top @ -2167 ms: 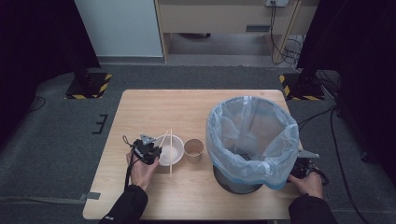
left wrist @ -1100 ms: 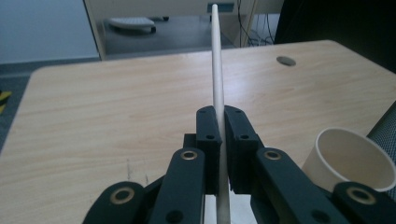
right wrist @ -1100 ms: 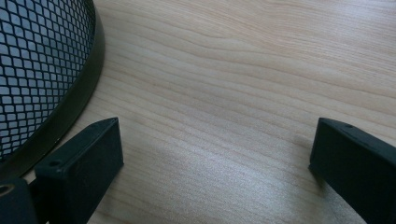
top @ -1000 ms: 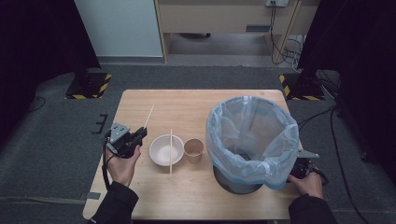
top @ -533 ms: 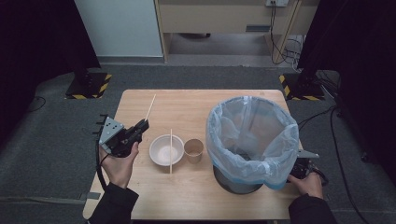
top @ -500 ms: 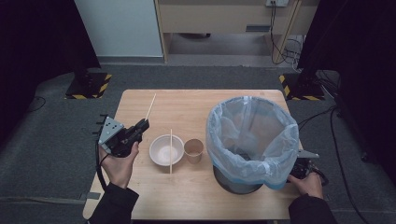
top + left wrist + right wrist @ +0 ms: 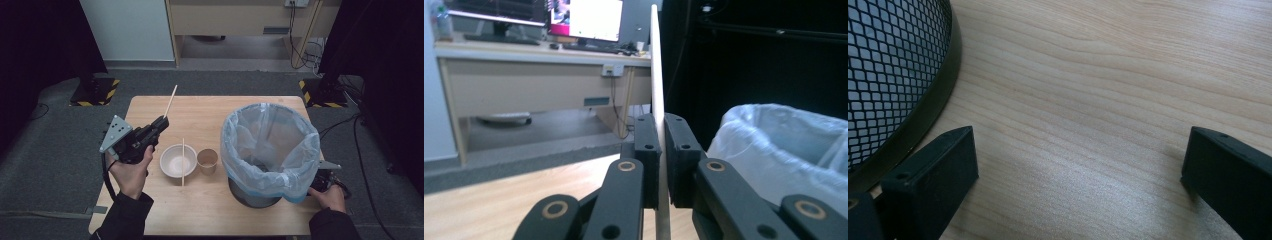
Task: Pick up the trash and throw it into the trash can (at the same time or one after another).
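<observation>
So, quick status, near to far. Closest to the person: both forearms come in at the bottom of the high view. Left gripper (image 7: 161, 123) is up off the table, jaws clamped tight on a chopstick (image 7: 170, 101) near its lower end, w/ most of the stick poking out past the jaws toward the far-left part of the table (image 7: 210, 210). In the left gripper view the stick (image 7: 656, 75) stands straight up between the two pads, and the bin liner sits off to the right.

Right gripper (image 7: 327, 181) rests low by the bin's foot, near-right of the table. Its jaws stand wide apart w/ nothing between them, just bare wood, and the bin's black mesh wall (image 7: 888, 70) is just beside one jaw.

Mid table: white bowl (image 7: 178, 160) w/ the 2nd chopstick (image 7: 183, 162) lying across its right rim, one end down on the wood. Paper cup (image 7: 207, 161) stands upright just right of the bowl, apart from it. Bin (image 7: 270, 145) w/ the pale blue liner is to the right of that; can't really tell what's inside.

Far: desk, cables, floor, nothing that matters.

My read on progress: looks like a clear-the-table job, stuff goes in the bin. If so it's early days. One stick is picked up but not over the bin yet. 2nd stick, bowl and cup all untouched. So roughly: one pickup done, that drop plus three more items left, imo.
</observation>
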`<state>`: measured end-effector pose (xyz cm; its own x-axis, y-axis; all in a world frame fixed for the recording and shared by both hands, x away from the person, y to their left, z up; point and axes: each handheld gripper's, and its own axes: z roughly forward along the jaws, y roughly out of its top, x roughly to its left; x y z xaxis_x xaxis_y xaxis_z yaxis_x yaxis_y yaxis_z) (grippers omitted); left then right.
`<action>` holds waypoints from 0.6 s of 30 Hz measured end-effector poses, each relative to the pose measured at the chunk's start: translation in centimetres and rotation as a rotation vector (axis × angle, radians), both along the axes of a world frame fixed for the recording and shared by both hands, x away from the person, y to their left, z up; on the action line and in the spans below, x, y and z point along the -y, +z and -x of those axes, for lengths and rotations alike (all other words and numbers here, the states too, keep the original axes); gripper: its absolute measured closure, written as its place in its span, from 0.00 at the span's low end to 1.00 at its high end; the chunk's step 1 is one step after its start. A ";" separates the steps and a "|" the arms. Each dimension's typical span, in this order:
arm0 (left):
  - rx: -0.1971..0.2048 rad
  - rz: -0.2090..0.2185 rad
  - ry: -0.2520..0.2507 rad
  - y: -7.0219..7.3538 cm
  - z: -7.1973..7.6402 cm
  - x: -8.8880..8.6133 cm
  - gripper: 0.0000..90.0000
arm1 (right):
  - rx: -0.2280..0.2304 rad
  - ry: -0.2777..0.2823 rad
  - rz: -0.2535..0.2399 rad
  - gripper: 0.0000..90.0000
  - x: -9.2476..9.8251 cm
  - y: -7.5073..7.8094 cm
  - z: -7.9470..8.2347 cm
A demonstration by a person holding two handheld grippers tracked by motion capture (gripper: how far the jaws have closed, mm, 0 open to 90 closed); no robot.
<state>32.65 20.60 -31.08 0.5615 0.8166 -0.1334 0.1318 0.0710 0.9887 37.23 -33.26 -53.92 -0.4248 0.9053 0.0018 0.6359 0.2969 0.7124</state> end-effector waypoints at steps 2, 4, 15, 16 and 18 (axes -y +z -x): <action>0.024 0.004 -0.019 1.0 -0.1 0.8 0.95 | 0.000 0.000 0.000 0.02 0.0 0.0 0.0; 0.029 0.005 -0.024 1.2 -0.1 1.0 0.95 | 0.000 0.000 0.000 0.02 0.0 0.0 0.0; 0.092 0.031 -0.094 3.7 -0.3 4.2 0.95 | 0.000 0.000 0.000 0.02 0.0 0.0 0.0; 0.102 0.031 -0.105 4.1 -0.4 4.9 0.95 | 0.000 0.000 0.000 0.02 0.0 0.0 0.0; 0.114 0.038 -0.120 4.3 -0.4 5.6 0.95 | 0.000 0.000 0.000 0.02 0.0 0.0 0.0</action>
